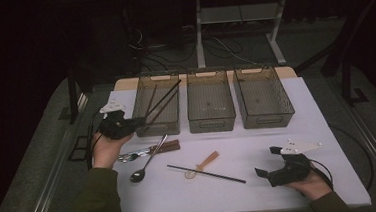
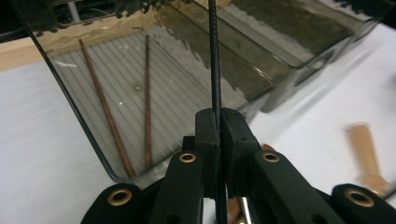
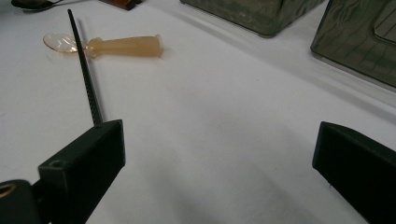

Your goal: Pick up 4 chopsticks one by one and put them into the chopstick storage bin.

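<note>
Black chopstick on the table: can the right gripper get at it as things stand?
Probably yes. The right gripper stands open just beside the near end of the black chopstick, which lies flat on the white table. Only its far end crosses the small tan spoon; nothing else blocks it.

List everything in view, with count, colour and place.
bins: 3, smoky clear, row at far side
brown chopsticks: 2, inside left bin
held chopstick: 1, black, over left bin
loose chopstick: 1, black, table centre
metal spoon: 1, silver, front left
small spoon: 1, amber, by loose chopstick
brown-handled utensil: 1, beside metal spoon
table: 1, white
left tongs: black, shut on held chopstick
right tongs: black, open, front right
</note>
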`<state>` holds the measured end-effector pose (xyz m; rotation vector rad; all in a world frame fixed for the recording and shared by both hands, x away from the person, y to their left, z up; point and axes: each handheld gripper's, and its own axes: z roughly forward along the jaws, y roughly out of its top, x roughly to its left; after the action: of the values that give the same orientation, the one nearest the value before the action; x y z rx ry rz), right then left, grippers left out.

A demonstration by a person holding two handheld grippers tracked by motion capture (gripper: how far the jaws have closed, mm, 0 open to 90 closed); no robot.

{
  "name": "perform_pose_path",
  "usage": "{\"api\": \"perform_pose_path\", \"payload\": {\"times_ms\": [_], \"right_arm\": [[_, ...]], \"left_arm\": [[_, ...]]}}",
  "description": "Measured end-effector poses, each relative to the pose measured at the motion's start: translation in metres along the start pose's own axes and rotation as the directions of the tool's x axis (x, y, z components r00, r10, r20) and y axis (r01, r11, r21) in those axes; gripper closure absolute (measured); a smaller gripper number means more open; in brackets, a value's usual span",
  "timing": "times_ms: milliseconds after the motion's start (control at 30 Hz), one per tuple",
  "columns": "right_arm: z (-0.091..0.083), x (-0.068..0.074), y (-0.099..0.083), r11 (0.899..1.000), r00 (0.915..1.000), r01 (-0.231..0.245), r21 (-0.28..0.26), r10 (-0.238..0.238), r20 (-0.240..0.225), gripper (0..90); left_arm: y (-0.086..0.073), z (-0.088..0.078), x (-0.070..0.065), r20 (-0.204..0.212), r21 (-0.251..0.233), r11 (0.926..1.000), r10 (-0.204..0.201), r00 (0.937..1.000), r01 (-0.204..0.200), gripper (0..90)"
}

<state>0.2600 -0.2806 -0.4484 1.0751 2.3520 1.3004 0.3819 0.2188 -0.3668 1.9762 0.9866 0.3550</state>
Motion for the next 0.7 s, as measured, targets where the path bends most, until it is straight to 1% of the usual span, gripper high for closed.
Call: {"api": "perform_pose_path", "payload": {"times_ms": [67,267,300,467,567,700], "right_arm": [[0.0,0.0,0.0,1.0,1.0,0.001,-0.001,-0.001,0.0,2.2],[0.0,0.0,0.0,1.0,1.0,-0.002,-0.004,0.002,0.0,2.1],[0.0,0.0,0.0,1.0,1.0,-0.001,-0.004,0.001,-0.001,2.2],[0.0,0.0,0.0,1.0,1.0,0.001,-0.004,-0.001,-0.001,2.2],[-0.001,0.0,0.0,1.0,1.0,0.002,-0.007,-0.002,-0.002,2.2],[-0.001,0.0,0.0,1.0,1.0,0.0,-0.01,0.0,-0.004,2.2]], "left_arm": [[0.004,0.005,0.003,-0.014,0.012,0.9999,-0.002,0.9999,0.002,86.0],[0.019,0.022,0.011,-0.05,0.026,0.9992,-0.03,0.9983,0.031,86.0],[0.022,0.024,0.012,-0.056,0.03,0.9991,-0.029,0.998,0.03,85.9],[0.033,0.039,0.015,-0.102,0.049,0.9979,-0.037,0.994,0.042,86.0],[0.037,0.047,0.017,-0.127,0.075,0.9959,-0.04,0.9911,0.05,86.0],[0.038,0.058,0.022,-0.151,0.105,0.9913,-0.062,0.9865,0.079,86.0]]}}
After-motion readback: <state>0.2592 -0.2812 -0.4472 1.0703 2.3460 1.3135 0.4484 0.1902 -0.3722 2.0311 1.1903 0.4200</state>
